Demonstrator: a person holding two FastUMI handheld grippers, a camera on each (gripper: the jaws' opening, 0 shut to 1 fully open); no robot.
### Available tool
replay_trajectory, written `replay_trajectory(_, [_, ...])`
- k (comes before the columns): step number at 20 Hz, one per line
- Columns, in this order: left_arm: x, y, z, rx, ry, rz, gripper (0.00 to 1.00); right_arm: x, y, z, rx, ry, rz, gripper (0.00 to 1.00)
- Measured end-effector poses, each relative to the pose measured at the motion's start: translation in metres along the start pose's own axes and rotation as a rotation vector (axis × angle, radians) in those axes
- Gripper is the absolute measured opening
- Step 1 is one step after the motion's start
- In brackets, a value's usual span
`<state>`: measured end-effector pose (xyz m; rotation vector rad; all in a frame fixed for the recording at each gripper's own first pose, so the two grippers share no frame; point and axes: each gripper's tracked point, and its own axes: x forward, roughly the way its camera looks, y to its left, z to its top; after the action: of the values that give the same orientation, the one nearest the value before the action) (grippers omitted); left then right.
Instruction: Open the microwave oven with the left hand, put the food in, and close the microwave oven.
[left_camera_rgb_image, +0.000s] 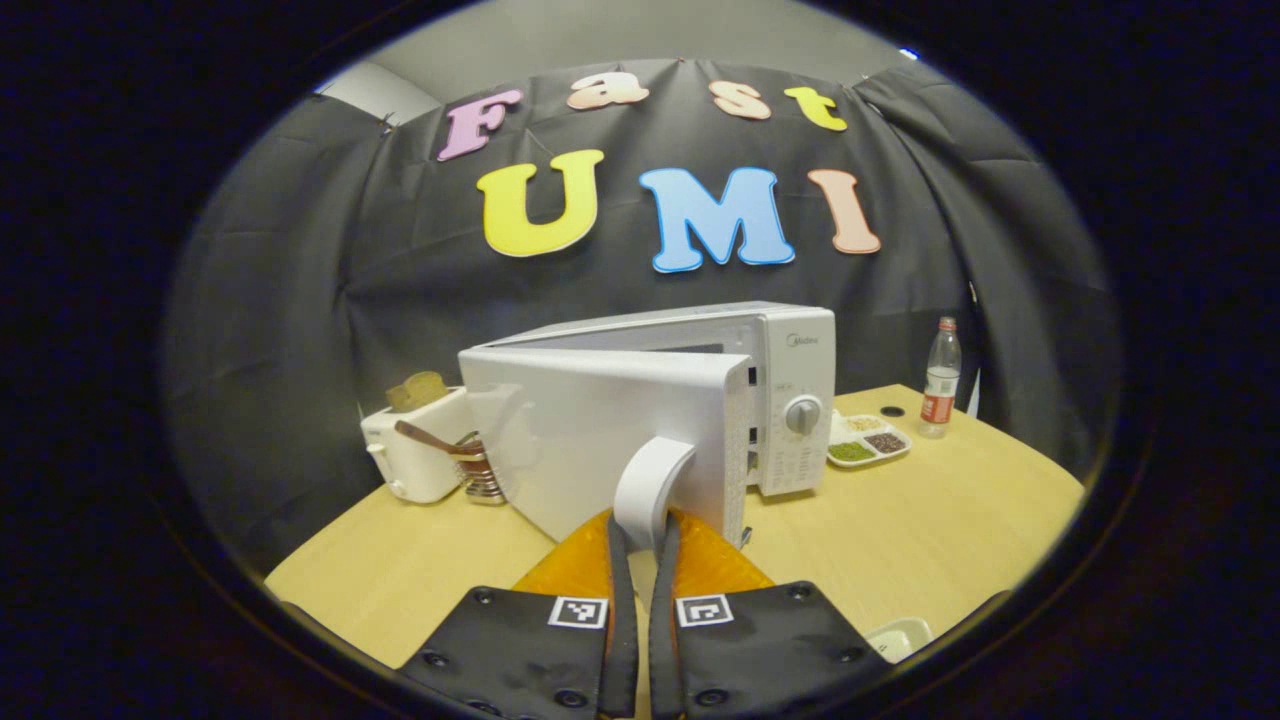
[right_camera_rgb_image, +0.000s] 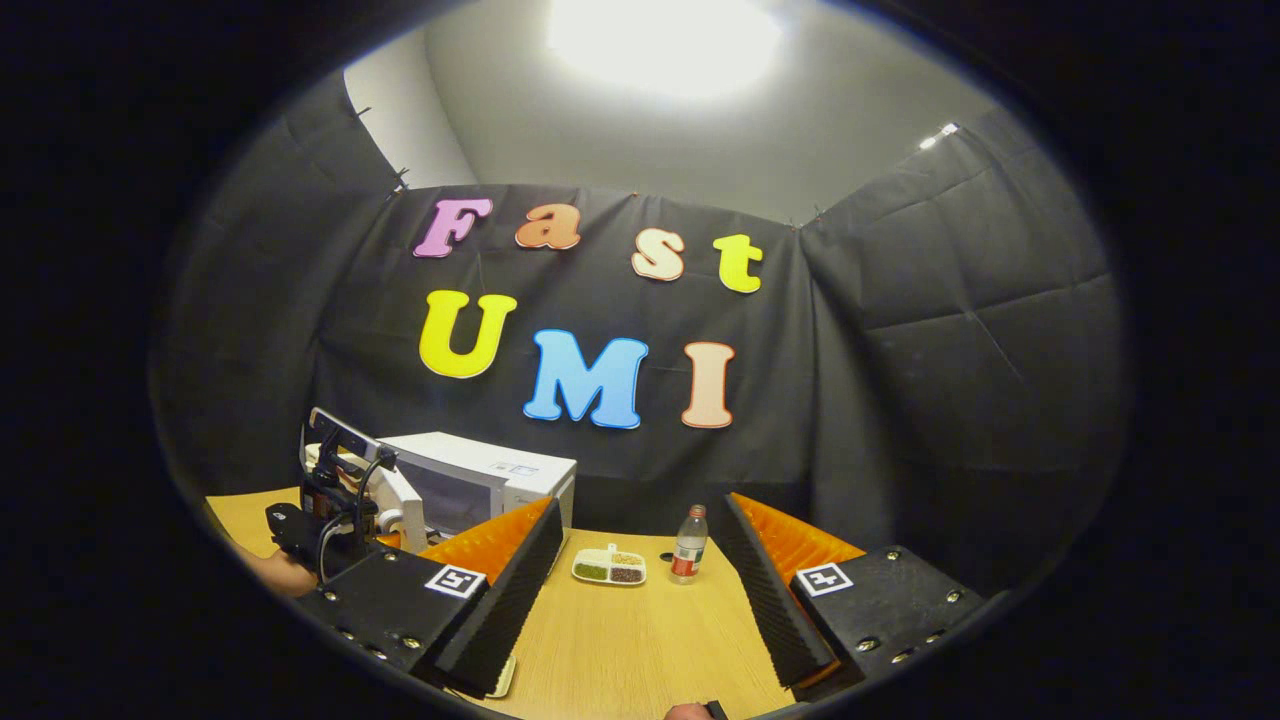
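The white microwave (left_camera_rgb_image: 790, 400) stands at the back of the wooden table, its door (left_camera_rgb_image: 600, 440) swung partly out toward me. My left gripper (left_camera_rgb_image: 641, 522) is shut on the door's curved white handle (left_camera_rgb_image: 648, 480), one finger on each side. The food, a white compartment tray (left_camera_rgb_image: 868, 441) with green and brown fillings, lies to the right of the microwave. In the right gripper view my right gripper (right_camera_rgb_image: 640, 585) hovers open and empty above the table, some way short of the tray (right_camera_rgb_image: 608, 569). The left gripper (right_camera_rgb_image: 335, 515) and the hand holding it show at the microwave (right_camera_rgb_image: 490, 480).
A white toaster (left_camera_rgb_image: 415, 460) with bread and a holder of utensils (left_camera_rgb_image: 480, 475) stand left of the microwave. A plastic bottle (left_camera_rgb_image: 940, 380) stands behind the tray, also in the right gripper view (right_camera_rgb_image: 686, 545). A small white dish (left_camera_rgb_image: 900, 635) sits near the table's (left_camera_rgb_image: 950, 530) front edge.
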<state>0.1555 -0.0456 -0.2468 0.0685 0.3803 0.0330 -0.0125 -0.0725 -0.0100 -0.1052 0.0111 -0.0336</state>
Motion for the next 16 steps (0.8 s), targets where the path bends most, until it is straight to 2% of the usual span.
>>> replay_trajectory(7, [-0.036, 0.063, -0.019, -0.010, 0.013, 0.065, 0.11, 0.006, 0.052, 0.002, 0.044, 0.004, 0.114, 0.97])
replay_trajectory(16, [-0.054, 0.126, -0.035, -0.013, 0.005, 0.024, 0.11, 0.020, 0.133, 0.003, 0.077, 0.035, 0.146, 0.97])
